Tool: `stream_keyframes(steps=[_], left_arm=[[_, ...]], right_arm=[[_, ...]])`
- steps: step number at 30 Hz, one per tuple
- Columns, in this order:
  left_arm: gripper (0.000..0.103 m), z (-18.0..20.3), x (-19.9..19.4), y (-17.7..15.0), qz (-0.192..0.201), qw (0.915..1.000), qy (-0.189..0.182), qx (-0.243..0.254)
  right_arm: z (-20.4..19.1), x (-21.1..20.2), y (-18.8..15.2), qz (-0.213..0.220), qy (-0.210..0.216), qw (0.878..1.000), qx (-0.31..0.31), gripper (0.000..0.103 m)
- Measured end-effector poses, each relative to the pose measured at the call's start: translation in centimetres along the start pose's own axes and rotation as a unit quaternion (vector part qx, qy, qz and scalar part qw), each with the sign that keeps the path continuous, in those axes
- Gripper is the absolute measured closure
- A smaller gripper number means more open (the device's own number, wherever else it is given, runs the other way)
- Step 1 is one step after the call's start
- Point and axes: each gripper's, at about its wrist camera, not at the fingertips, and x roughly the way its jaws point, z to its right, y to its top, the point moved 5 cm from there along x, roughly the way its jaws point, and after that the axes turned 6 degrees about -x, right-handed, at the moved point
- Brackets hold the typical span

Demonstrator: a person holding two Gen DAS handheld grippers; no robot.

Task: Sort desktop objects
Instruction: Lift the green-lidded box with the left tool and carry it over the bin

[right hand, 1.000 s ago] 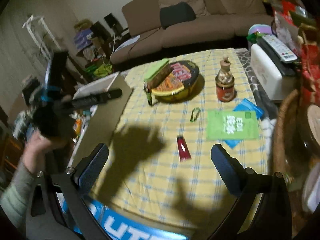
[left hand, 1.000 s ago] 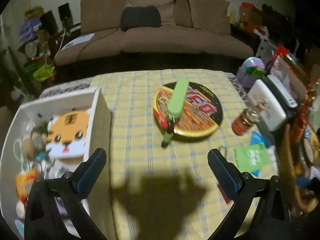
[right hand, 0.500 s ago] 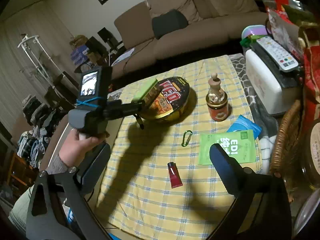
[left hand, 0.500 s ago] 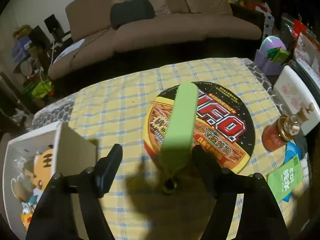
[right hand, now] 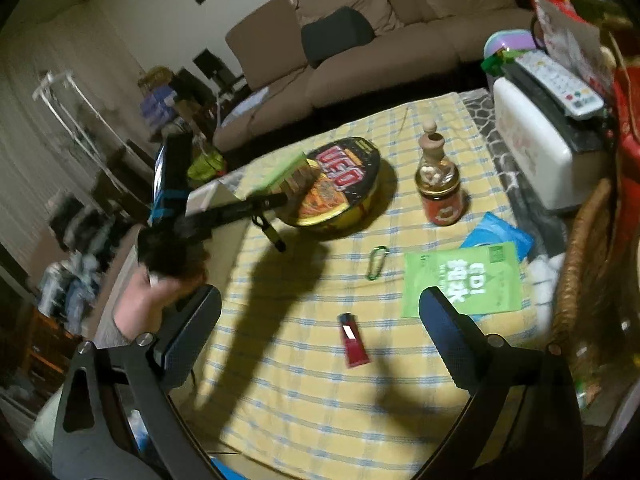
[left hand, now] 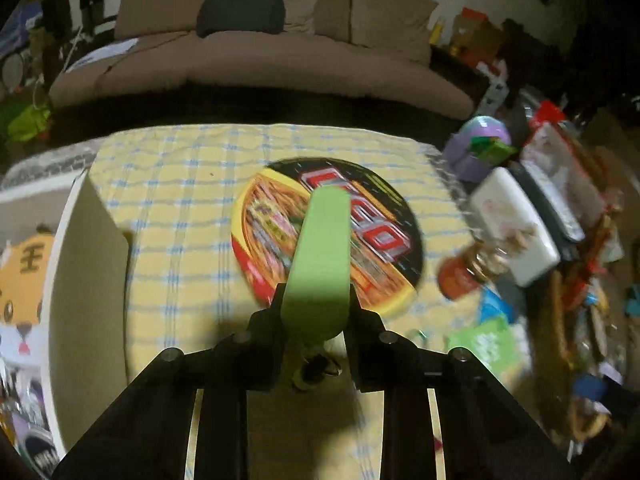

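Note:
A long light-green case (left hand: 324, 256) lies tilted across the lid of a round noodle bowl (left hand: 384, 236) on the yellow checked tablecloth. My left gripper (left hand: 316, 296) is closing its jaws on the near end of the case, and both pads touch its sides. A dark clip hangs under that end. From the right wrist view, the left gripper (right hand: 276, 200) reaches the green case (right hand: 286, 170) at the noodle bowl (right hand: 344, 184), held by a hand (right hand: 148, 300). My right gripper (right hand: 320, 300) hovers open over the near table with nothing between its fingers.
A white box (left hand: 92, 280) with a tiger toy (left hand: 20, 280) stands at the table's left. A red tube (right hand: 352, 340), a green carabiner (right hand: 378, 262), a green packet (right hand: 464, 284) and a red-lidded jar (right hand: 438, 188) lie on the cloth. A white case and wicker basket crowd the right edge.
My left gripper moved forward and down to the green case and narrowed its jaws from wide apart to touching the case's sides. The right gripper shifted slightly and stayed open.

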Motion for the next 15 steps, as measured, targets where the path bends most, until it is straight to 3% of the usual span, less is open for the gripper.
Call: stream_keyframes(steps=[2,5,7,10,11,15], left_arm=[[0.078,0.1,-1.0,-1.4,-0.011,0.9997,-0.02,-0.001],[0.079,0.4,-1.2,-3.3,-0.029,0.9991,-0.031,-0.006],[0.079,0.7,-1.2,-4.2,-0.034,0.9988,-0.034,-0.007],[0.079,1.1,-0.9,-4.8,-0.044,0.9983,-0.037,-0.007],[0.079,1.3,-0.8,-4.9,-0.046,0.9982,-0.038,-0.006],[0.079,1.7,-0.9,-5.0,-0.05,0.9978,-0.043,0.003]], right_arm=[[0.3,0.7,-0.1,-0.004,0.054,0.997,0.054,0.003],[1.1,4.2,-0.6,-0.029,0.115,0.982,0.146,0.003],[1.6,7.9,-0.7,-0.058,0.138,0.965,0.213,0.005],[2.7,11.8,-0.2,-0.069,0.161,0.938,0.3,0.009],[3.0,12.8,0.4,-0.066,0.16,0.934,0.314,0.009],[2.6,16.7,2.3,-0.101,0.133,0.942,0.291,0.012]])
